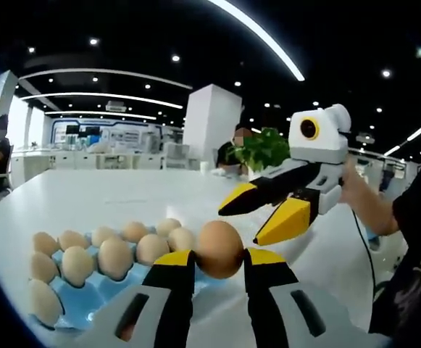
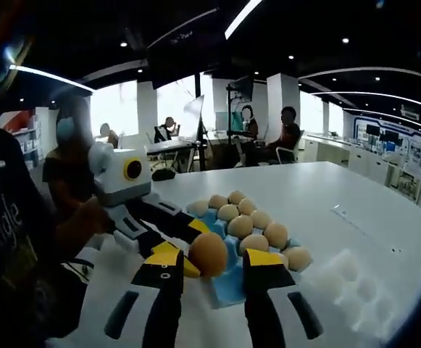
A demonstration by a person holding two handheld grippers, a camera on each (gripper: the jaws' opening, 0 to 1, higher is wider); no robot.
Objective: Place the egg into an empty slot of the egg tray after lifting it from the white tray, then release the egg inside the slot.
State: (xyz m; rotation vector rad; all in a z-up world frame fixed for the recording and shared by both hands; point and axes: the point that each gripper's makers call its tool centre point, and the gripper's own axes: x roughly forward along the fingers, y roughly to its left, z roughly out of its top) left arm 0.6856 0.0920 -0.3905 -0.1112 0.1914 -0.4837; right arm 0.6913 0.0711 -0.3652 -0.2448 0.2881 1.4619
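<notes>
Egg: a smooth brown egg (image 1: 219, 249) sat low in the centre of the left gripper view, clamped between the yellow-tipped jaws of the left gripper (image 1: 219, 255) — raised above the near edge of the tray.
Egg tray: a light-blue moulded egg tray (image 1: 87, 293) lay at lower left on the white bench (image 1: 109, 196), most slots filled with pale brown eggs.
Right gripper: the black-and-yellow right gripper (image 1: 256, 214) hung at centre right of that view, jaws spread, grasping nothing.
White tray: a translucent white plastic tray (image 2: 351, 286) rested at lower right of the right gripper view — just beside the blue tray.
</notes>
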